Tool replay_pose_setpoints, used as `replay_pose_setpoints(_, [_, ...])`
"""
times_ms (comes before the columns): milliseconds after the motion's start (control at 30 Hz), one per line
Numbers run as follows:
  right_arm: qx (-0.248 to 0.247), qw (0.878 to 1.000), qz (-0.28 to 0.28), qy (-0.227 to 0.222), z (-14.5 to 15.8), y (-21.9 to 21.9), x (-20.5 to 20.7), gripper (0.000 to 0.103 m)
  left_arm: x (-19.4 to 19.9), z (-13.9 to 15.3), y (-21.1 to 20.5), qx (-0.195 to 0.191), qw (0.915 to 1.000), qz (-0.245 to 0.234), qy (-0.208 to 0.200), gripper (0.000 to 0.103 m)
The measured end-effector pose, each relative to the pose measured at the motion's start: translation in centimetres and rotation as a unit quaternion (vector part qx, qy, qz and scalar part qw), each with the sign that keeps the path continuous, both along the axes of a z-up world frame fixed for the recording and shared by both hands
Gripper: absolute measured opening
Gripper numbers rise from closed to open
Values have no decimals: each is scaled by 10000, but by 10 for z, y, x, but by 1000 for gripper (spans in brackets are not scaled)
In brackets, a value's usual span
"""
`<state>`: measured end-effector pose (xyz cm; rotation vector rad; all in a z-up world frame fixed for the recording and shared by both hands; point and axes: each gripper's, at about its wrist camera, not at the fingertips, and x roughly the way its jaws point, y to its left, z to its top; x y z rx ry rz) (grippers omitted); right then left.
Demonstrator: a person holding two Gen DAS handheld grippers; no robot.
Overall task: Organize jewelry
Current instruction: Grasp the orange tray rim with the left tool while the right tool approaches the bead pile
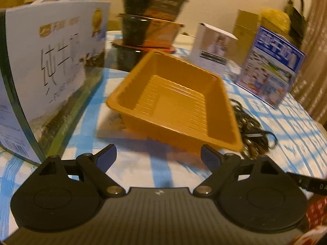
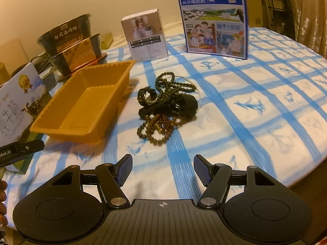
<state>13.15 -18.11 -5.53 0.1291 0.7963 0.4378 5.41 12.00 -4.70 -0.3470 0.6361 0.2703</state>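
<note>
An empty yellow plastic tray (image 1: 175, 102) sits on the blue-checked tablecloth; it also shows in the right wrist view (image 2: 81, 104). A tangled pile of jewelry (image 2: 165, 104), with dark bead strings, amber beads, a black watch and a black clip, lies just right of the tray. Part of the pile shows in the left wrist view (image 1: 251, 126) behind the tray's right corner. My left gripper (image 1: 158, 157) is open and empty, close in front of the tray. My right gripper (image 2: 162, 168) is open and empty, a short way in front of the pile.
A large milk carton (image 1: 51, 75) stands left of the tray. Stacked dark food bowls (image 2: 71, 45) stand behind it. A small white box (image 2: 146, 34) and a blue milk box (image 2: 214, 18) stand at the back. The table edge (image 2: 302, 181) curves at the right.
</note>
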Motion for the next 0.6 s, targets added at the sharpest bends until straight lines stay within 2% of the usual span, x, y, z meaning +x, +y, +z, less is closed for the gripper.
replay_pose_setpoints(100, [-40,10000,73,9,-10,9,14,66,7,-5,15,-99,9996,214,-124,87])
replay_pose_setpoints(233, [182,9998,21,103,-25,14,27,66,17,-13,33,-283,9980,450,-333,87])
replay_pose_setpoints(367, [218,9997,17,73,-34,19,37,66,29,-19,41,-248,9962,668,-499,82])
replay_pose_setpoints(600, [427,9990,-88,-17,-39,20,52,66,48,-36,53,-359,9911,1084,-681,64])
